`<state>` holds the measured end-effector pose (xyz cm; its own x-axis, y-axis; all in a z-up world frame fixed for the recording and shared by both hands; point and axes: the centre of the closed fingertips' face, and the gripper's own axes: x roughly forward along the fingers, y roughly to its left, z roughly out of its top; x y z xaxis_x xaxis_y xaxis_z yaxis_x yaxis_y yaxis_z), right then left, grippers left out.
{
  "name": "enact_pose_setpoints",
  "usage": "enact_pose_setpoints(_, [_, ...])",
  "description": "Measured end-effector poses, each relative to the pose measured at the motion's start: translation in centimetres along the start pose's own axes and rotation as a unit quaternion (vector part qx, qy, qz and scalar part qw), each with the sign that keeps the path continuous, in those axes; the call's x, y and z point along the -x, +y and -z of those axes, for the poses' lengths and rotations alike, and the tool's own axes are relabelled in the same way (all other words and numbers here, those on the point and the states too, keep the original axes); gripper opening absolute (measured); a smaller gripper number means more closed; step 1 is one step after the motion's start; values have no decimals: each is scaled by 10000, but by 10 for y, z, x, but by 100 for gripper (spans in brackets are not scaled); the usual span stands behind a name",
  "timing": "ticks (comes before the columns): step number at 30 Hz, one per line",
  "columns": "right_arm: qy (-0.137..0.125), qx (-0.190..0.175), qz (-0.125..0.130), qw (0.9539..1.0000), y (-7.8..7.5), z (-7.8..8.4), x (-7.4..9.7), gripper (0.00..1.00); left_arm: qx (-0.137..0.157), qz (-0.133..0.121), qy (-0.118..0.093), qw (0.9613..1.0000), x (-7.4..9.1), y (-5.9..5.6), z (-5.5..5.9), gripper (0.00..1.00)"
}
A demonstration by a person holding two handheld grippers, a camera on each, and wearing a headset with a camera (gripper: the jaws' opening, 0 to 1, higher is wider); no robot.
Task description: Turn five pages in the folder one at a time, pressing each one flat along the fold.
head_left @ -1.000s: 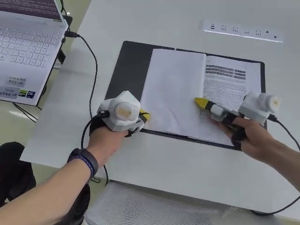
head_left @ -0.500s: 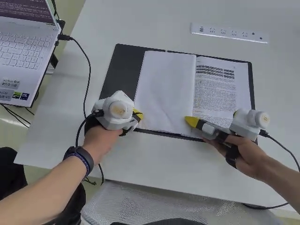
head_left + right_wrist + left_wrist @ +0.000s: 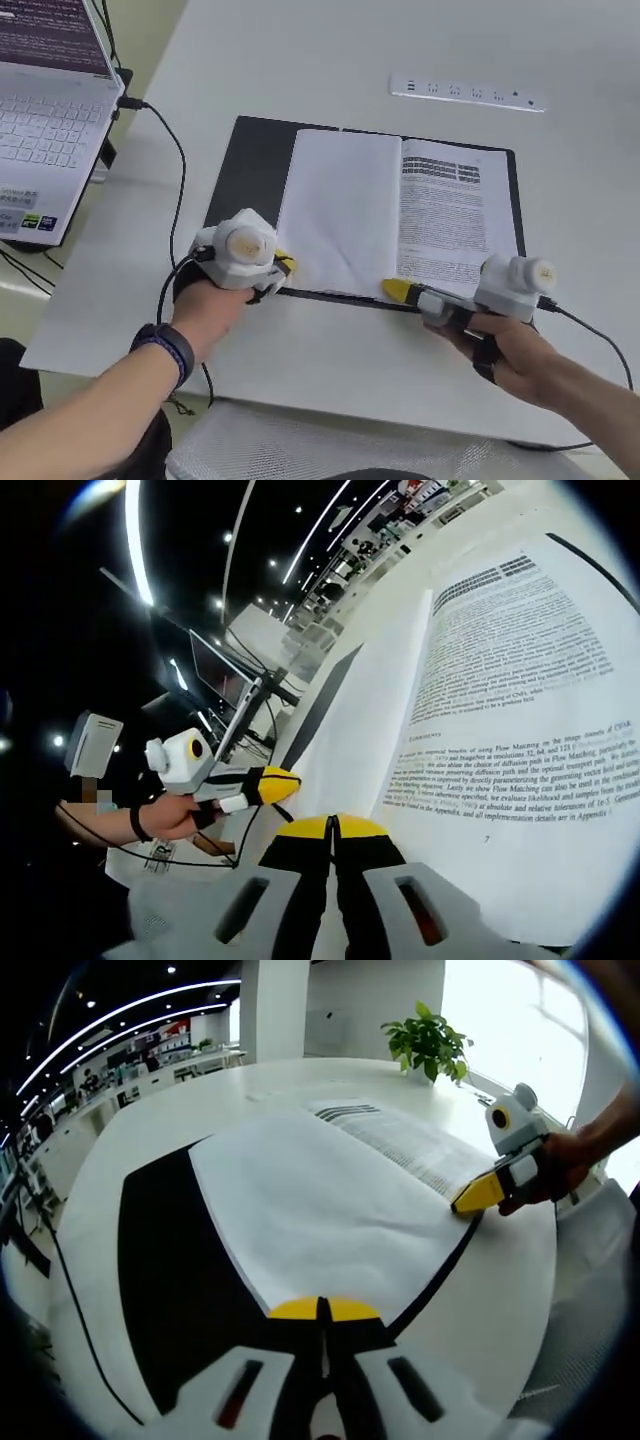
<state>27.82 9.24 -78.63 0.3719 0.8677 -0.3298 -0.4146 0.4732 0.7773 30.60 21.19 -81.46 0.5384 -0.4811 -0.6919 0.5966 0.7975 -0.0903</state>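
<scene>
A black folder (image 3: 250, 165) lies open on the white table. Its left side holds a blank white page (image 3: 340, 205), its right side a printed page (image 3: 452, 210). My left gripper (image 3: 284, 265) is shut, its yellow tips resting at the near left corner of the blank page (image 3: 320, 1210), over the black cover (image 3: 160, 1250). My right gripper (image 3: 397, 290) is also shut, with its tips at the near end of the fold on the folder's bottom edge. In the right gripper view the printed page (image 3: 510, 680) lies just ahead of the shut jaws and the left gripper (image 3: 265, 785) shows to the left.
An open laptop (image 3: 50, 120) sits at the far left with a black cable (image 3: 180, 170) running past the folder. A white power strip (image 3: 468, 92) lies behind the folder. A potted plant (image 3: 425, 1040) stands far across the table. The table's near edge is close below both hands.
My right gripper has slid along the fold from mid-page to the folder's near edge. The left gripper has stayed at the blank page's corner. The head camera has shifted.
</scene>
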Motion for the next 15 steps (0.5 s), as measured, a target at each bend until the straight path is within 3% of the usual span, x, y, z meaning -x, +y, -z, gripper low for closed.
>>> enact_pose_setpoints(5, [-80, 345, 342, 9988, -13, -8, 16, 3, 220, 28, -212, 9995, 17, -4, -13, 12])
enact_pose_setpoints(9, [-43, 879, 673, 9938, -19, -16, 38, 16, 248, -10, -341, 9991, 35, -8, -22, 20])
enact_pose_setpoints(12, [-160, 1104, 866, 9900, -18, -24, 58, 25, 287, 51, -440, 9986, 49, -13, -29, 33])
enact_pose_setpoints(15, [-305, 1372, 1142, 9835, -18, -33, 84, 32, 210, -18, -539, 9983, 65, -15, -34, 36])
